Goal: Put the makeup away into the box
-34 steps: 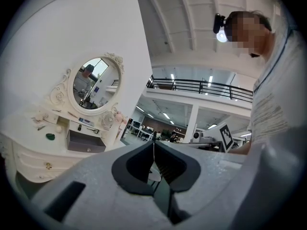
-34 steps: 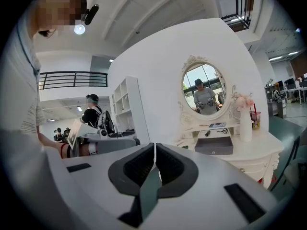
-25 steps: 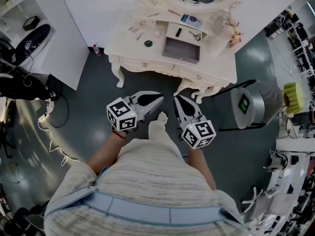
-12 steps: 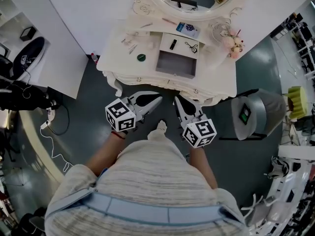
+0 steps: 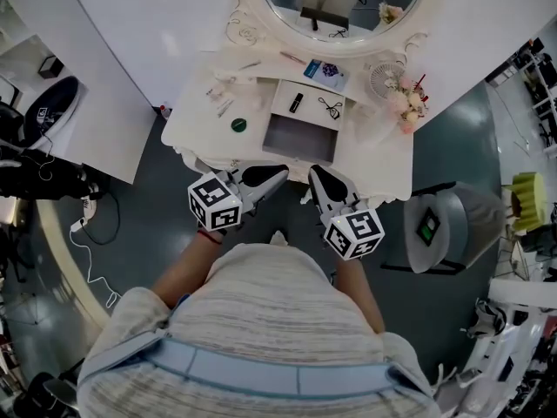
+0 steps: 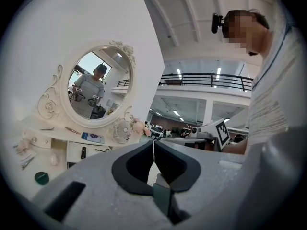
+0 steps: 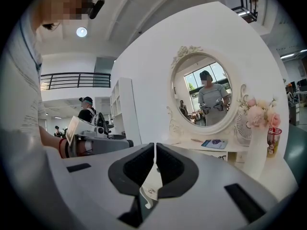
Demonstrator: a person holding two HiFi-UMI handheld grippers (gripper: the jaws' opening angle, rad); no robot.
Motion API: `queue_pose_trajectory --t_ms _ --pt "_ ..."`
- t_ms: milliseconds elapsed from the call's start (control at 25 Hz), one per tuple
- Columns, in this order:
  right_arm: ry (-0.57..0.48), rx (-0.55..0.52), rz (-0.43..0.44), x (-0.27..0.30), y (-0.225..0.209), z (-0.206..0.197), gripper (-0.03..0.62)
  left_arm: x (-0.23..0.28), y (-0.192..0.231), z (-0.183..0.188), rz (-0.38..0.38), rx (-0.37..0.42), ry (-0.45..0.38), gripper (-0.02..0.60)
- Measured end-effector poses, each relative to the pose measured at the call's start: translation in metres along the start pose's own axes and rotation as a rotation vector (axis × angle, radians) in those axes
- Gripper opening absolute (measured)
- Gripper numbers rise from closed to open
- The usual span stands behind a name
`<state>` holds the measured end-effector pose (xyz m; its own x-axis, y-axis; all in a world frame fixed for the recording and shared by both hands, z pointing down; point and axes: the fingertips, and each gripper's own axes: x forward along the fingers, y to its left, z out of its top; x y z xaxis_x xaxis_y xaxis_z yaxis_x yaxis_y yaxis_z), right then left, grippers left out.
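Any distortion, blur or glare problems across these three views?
Head view: fisheye bows straight lines, even light, table sharp. Left gripper view: black vignette corners, left gripper fills the bottom, mirror clear. Right gripper view: same vignette, ceiling lamp blooms slightly.

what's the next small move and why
Probably open the left tool and reach for the green round container on the dressing table: both it and the right tool are shut, empty, at the table's front edge, with the open box beside the container.
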<state>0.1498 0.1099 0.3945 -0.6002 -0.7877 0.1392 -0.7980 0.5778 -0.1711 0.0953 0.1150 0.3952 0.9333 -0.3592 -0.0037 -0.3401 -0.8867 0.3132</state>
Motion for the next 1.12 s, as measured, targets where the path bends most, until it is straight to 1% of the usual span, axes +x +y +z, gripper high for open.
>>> queue_pose_trajectory --t_ms 160,320,480,720,880,1120 --pt "-0.005 0.001 0.001 0.006 -0.028 0.007 0.011 0.026 0.012 0.005 -0.003 0.018 0.010 0.015" --pt "0.002 0.012 -0.009 0.012 -0.048 0.005 0.011 0.043 0.022 0.002 -0.008 0.012 0.023 0.015" --pt "0.017 0.025 -0.009 0.015 -0.056 -0.003 0.011 0.050 0.029 -0.003 -0.009 -0.001 0.035 0.015" --pt "0.041 0.023 -0.002 0.028 -0.061 -0.006 0.011 0.056 0.041 -0.001 -0.020 -0.001 0.040 0.015" --pt "0.055 0.024 -0.016 0.040 -0.071 -0.004 0.011 0.061 0.057 0.003 -0.027 -0.001 0.046 0.015" --pt "0.075 0.033 -0.040 0.062 -0.082 -0.002 0.011 0.064 0.084 0.008 -0.031 -0.025 0.054 0.015"
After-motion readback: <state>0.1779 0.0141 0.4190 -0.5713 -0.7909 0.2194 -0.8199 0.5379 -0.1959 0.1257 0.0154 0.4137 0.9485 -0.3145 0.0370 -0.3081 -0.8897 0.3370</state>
